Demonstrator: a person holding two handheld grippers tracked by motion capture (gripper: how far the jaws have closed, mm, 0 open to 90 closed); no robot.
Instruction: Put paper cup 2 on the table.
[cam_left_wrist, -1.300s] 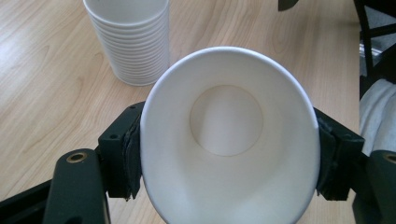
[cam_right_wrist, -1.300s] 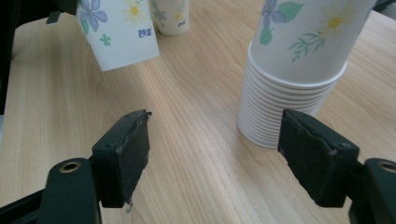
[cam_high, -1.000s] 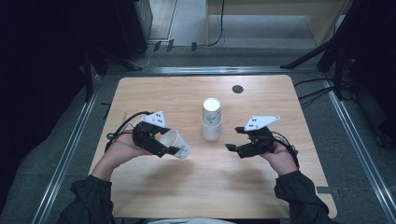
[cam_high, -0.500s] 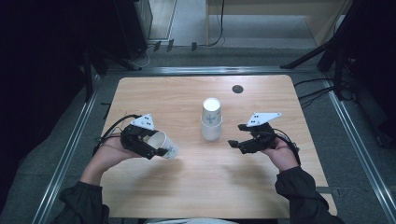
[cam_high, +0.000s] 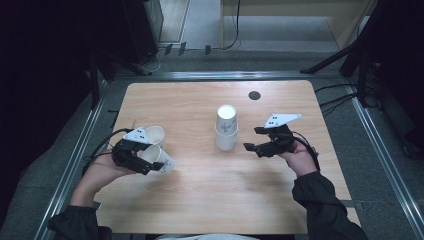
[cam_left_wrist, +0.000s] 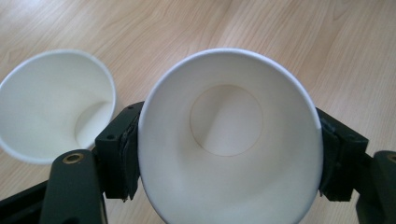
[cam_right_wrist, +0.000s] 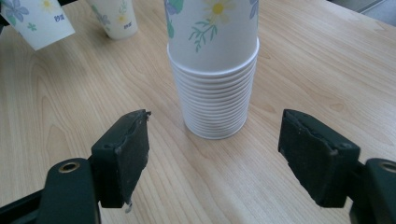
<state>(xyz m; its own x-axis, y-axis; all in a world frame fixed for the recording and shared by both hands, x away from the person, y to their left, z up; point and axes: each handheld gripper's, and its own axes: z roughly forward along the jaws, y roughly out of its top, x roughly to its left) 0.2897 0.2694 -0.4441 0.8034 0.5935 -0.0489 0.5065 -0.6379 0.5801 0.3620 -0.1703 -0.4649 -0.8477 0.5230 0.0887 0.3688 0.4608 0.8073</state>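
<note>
My left gripper (cam_high: 149, 160) is shut on a white paper cup (cam_high: 164, 159) near the table's left edge, and the cup lies on its side in the air. In the left gripper view that cup (cam_left_wrist: 229, 135) faces the camera mouth first, with a pad pressed on each side. A second paper cup (cam_high: 154, 135) stands upright, mouth up, just beyond it (cam_left_wrist: 56, 105). A stack of upside-down flowered cups (cam_high: 226, 127) stands at the table's middle. My right gripper (cam_high: 251, 138) is open just right of the stack (cam_right_wrist: 215, 70), not touching it.
A dark round hole (cam_high: 254, 95) sits in the wooden table (cam_high: 200, 200) behind the stack. Metal rails run along the table's left and right sides, and cables lie on the floor beyond the far edge.
My left gripper has carried its cup left and toward the near edge, and a standing cup now shows beside it. The right gripper has barely moved.
</note>
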